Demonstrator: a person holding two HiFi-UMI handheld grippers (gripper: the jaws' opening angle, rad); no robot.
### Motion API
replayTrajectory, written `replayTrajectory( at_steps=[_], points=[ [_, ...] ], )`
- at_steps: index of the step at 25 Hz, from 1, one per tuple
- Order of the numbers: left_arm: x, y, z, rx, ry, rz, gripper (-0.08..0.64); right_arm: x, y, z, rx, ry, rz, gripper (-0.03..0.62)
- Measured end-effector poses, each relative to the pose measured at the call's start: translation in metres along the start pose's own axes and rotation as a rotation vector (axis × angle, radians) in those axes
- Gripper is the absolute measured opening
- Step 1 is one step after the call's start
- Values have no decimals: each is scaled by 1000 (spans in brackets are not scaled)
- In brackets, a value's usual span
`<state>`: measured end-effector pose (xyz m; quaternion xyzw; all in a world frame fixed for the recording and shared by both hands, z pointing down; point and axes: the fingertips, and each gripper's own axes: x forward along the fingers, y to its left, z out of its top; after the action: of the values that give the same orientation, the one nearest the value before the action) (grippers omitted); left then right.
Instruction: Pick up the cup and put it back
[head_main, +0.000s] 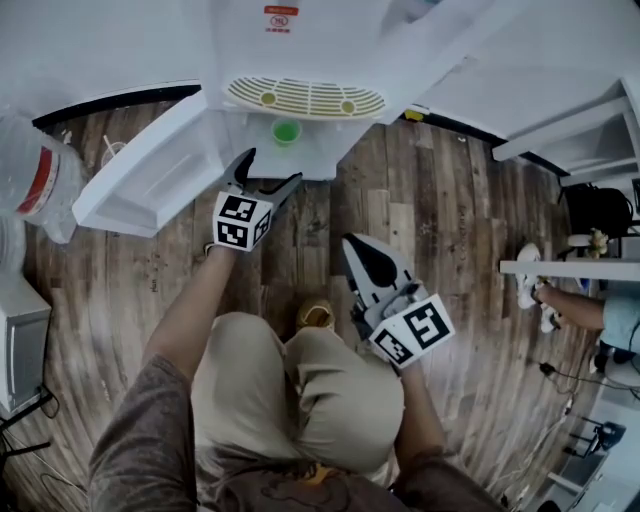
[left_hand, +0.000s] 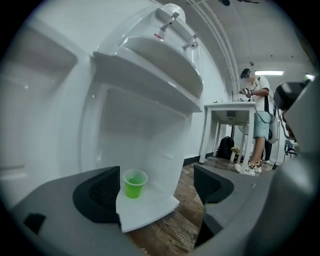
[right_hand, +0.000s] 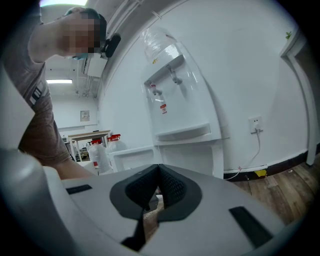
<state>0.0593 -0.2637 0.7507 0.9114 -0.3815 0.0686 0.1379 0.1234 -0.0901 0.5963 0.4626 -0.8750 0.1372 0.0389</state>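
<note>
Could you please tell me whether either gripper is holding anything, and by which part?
Nothing is held. The left gripper has its jaws wide apart, short of the green cup on the white shelf; the right gripper is shut, empty.

**Readable markings: none legible**
The water dispenser (head_main: 320, 50) carries a red-and-white sticker (head_main: 281, 18) on its front, but I find its print too small to read in both the head view and the right gripper view. The red band (head_main: 40, 180) on the water bottle (head_main: 20, 150) is blurred. A wall notice (right_hand: 85, 116) is illegible. My left marker cube (head_main: 241, 221) and right marker cube (head_main: 413, 333) bear black-and-white square patterns only, with no letters or numbers.
</note>
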Motion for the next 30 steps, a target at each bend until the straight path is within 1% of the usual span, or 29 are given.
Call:
replayTrajectory(
  at_steps=[5, 13, 20, 24, 30],
  points=[
    [42, 13, -23, 3, 22, 26, 440, -3, -11, -8, 25, 23, -7, 1],
    [94, 44, -47, -30, 40, 100, 440, -6, -18, -14, 58, 33, -11, 2],
    [125, 64, -76, -23, 109, 147, 439, -16, -26, -22, 77, 55, -17, 2],
    [138, 72, -83, 5, 133, 158, 439, -24, -29, -28, 73, 78, -21, 2],
    [145, 79, -83, 50, 124, 183, 437, -30, -34, -32, 67, 93, -34, 2]
  ],
)
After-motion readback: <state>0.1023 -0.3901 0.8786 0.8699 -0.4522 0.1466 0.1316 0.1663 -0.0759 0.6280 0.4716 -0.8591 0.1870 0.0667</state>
